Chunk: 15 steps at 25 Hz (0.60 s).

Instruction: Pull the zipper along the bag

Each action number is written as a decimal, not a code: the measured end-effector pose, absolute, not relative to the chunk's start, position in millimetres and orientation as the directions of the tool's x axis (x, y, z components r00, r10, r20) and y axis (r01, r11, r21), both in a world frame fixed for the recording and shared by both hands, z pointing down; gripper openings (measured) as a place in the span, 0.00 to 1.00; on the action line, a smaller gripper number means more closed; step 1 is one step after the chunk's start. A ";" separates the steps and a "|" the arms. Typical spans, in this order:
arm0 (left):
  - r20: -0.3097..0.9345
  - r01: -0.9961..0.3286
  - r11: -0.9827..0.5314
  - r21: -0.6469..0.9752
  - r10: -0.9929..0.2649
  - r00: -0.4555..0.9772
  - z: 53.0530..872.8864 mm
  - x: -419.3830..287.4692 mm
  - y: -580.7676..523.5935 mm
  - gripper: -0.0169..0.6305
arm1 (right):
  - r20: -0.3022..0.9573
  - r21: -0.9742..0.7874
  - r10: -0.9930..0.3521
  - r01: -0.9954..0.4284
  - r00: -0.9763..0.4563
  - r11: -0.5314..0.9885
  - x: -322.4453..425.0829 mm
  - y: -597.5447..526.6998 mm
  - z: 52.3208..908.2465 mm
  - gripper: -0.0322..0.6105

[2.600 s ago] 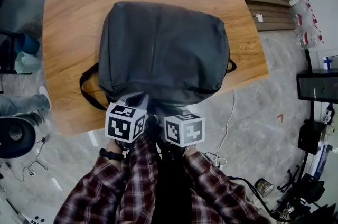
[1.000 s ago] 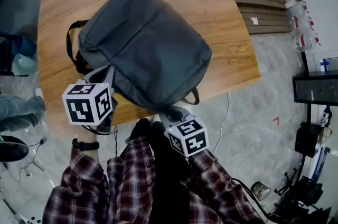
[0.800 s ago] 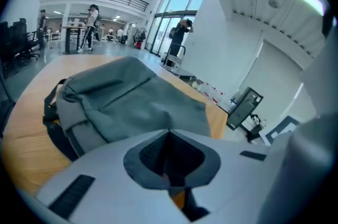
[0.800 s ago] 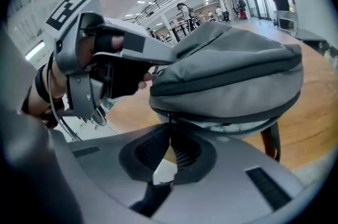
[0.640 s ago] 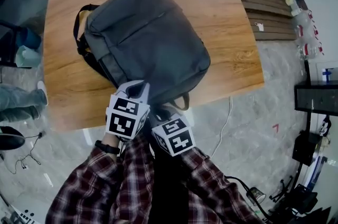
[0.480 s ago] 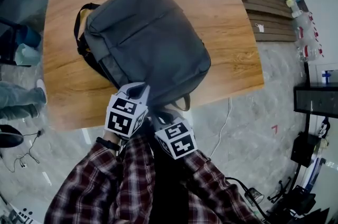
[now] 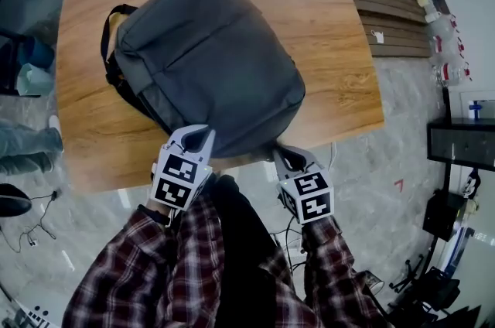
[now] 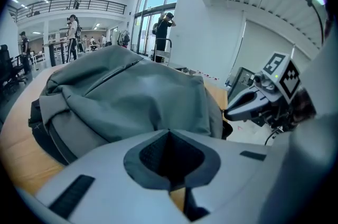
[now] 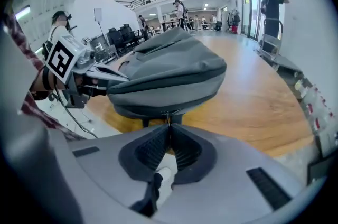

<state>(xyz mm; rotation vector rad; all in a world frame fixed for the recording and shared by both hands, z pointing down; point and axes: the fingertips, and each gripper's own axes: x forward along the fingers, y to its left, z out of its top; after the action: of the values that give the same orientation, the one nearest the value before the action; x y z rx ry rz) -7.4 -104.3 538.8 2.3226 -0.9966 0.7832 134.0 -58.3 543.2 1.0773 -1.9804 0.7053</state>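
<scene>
A dark grey backpack (image 7: pixel 205 56) lies flat and askew on the wooden table (image 7: pixel 332 25), with one corner over the near edge. My left gripper (image 7: pixel 199 134) is at the bag's near edge, and its jaws are shut on the grey fabric (image 8: pixel 132 96). My right gripper (image 7: pixel 280 152) is at the bag's near right corner. In the right gripper view its jaws are shut on a thin metal zipper pull (image 9: pixel 168 114) that hangs from the bag's dark seam (image 9: pixel 169 72). Each gripper shows in the other's view: the right gripper (image 8: pixel 253 104) and the left gripper (image 9: pixel 105 77).
Black shoulder straps (image 7: pixel 108 48) stick out from the bag's far left side. The table's near edge (image 7: pixel 116 179) runs just before the grippers. On the floor are a white cable (image 7: pixel 334 164), a wooden pallet (image 7: pixel 390 17) with bottles, and a seated person's legs (image 7: pixel 23 148).
The bag has been turned from square-on to askew on the table. In the last half second my right gripper has moved right, from beside the left gripper to the bag's near right corner.
</scene>
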 end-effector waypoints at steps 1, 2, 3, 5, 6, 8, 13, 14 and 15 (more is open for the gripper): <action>0.667 -0.763 -0.611 0.210 -0.481 0.569 539.8 -7.0 -103.3 0.04 | 0.826 -0.078 -0.451 -0.860 -0.339 0.504 141.2 -64.2 542.2 0.08; 0.668 -0.764 -0.609 0.212 -0.481 0.569 541.3 -6.8 -102.7 0.04 | 0.828 -0.052 -0.458 -0.857 -0.324 0.513 147.7 -70.5 541.1 0.08; 0.668 -0.765 -0.607 0.214 -0.481 0.568 542.8 -6.6 -102.2 0.04 | 0.828 -0.037 -0.465 -0.857 -0.314 0.513 154.6 -77.1 540.1 0.08; 0.667 -0.765 -0.605 0.220 -0.479 0.570 543.6 -5.1 -102.0 0.04 | 0.825 -0.028 -0.477 -0.866 -0.302 0.499 169.5 -90.6 539.9 0.08; 0.667 -0.765 -0.604 0.223 -0.478 0.571 543.3 -4.1 -102.4 0.04 | 0.826 -0.025 -0.480 -0.870 -0.296 0.493 176.0 -97.7 540.9 0.08; 0.669 -0.767 -0.599 0.228 -0.476 0.571 542.6 -1.8 -103.6 0.04 | 0.825 -0.025 -0.487 -0.879 -0.287 0.476 187.2 -114.1 543.1 0.08; 0.667 -0.774 -0.575 0.265 -0.470 0.578 541.2 0.3 -106.8 0.04 | 0.810 -0.085 -0.503 -0.910 -0.300 0.406 196.9 -147.6 548.0 0.08; 0.674 -0.769 -0.578 0.271 -0.457 0.581 540.5 -0.7 -105.8 0.04 | 0.808 -0.097 -0.503 -0.911 -0.307 0.400 193.2 -147.2 547.8 0.08; 0.686 -0.760 -0.590 0.273 -0.434 0.584 540.5 -2.6 -104.5 0.04 | 0.805 -0.108 -0.502 -0.911 -0.315 0.399 188.7 -143.7 547.0 0.08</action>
<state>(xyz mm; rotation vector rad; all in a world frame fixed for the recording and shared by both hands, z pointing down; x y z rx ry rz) -2.6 -104.5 540.5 2.2595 -0.9475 0.7707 188.7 -143.7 547.0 1.2048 -1.9596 0.7464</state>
